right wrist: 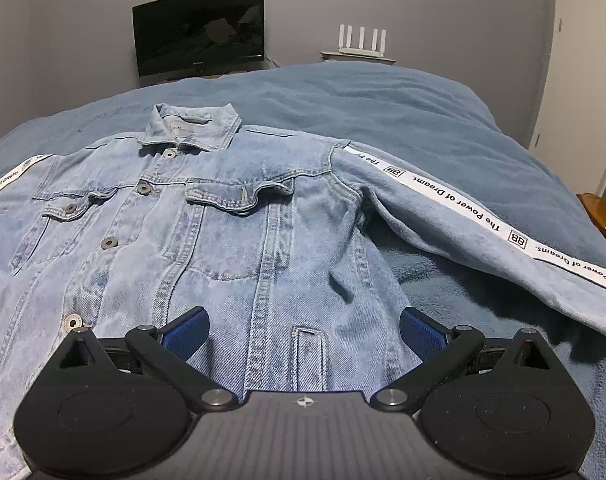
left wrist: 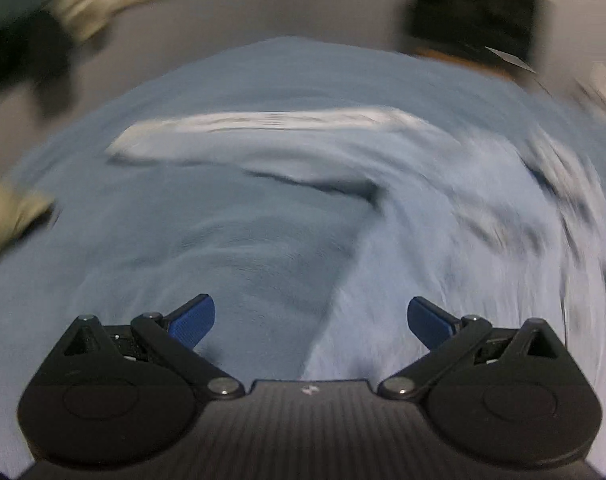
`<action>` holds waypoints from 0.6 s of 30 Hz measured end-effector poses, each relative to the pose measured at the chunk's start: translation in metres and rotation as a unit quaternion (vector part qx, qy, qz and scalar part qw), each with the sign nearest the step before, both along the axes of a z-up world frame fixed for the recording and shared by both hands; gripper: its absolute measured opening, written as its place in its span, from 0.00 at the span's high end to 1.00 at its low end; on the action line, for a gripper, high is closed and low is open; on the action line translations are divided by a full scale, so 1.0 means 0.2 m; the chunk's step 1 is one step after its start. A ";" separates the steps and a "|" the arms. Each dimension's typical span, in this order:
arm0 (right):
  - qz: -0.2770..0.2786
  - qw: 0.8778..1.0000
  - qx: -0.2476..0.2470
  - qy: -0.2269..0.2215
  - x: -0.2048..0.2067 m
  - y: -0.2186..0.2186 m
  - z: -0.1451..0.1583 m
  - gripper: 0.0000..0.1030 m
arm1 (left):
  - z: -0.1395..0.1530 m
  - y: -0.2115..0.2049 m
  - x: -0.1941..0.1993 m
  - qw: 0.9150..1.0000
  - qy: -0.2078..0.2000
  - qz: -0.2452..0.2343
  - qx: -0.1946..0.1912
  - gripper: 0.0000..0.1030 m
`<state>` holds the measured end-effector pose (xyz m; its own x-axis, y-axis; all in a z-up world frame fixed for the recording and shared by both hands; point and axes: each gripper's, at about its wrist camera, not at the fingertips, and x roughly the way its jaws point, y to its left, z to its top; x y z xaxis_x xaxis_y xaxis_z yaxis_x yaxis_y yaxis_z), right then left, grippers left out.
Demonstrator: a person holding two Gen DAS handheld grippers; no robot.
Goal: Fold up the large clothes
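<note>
A light-blue denim jacket lies front-up and spread flat on a blue blanket, collar at the far end. Its sleeve with a white printed stripe stretches out to the right. My right gripper hovers open over the jacket's lower front, nothing between its blue pads. The left wrist view is motion-blurred: my left gripper is open above the blanket beside the jacket's side edge. The other sleeve's white stripe lies across ahead.
A dark monitor stands against the grey wall beyond the bed. A white router sits on a shelf to its right. A wooden furniture corner shows at the right edge. Blurred dark and pale objects lie left.
</note>
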<state>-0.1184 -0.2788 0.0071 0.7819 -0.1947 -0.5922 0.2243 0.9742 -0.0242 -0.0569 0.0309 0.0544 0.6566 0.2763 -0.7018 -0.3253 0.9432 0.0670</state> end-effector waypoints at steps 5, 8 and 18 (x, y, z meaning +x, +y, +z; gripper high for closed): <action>0.000 1.000 -0.009 0.009 0.01 0.02 -0.02 0.01 | -0.08 -0.20 -0.08 0.991 0.036 -0.113 0.057 0.00; 0.000 1.000 -0.016 0.009 0.00 0.03 -0.02 0.01 | -0.08 -0.30 -0.11 0.985 0.020 -0.157 0.072 0.00; -0.045 0.999 -0.011 0.024 0.04 -0.07 -0.08 0.01 | -0.17 -0.31 -0.03 0.973 0.012 -0.229 0.026 0.00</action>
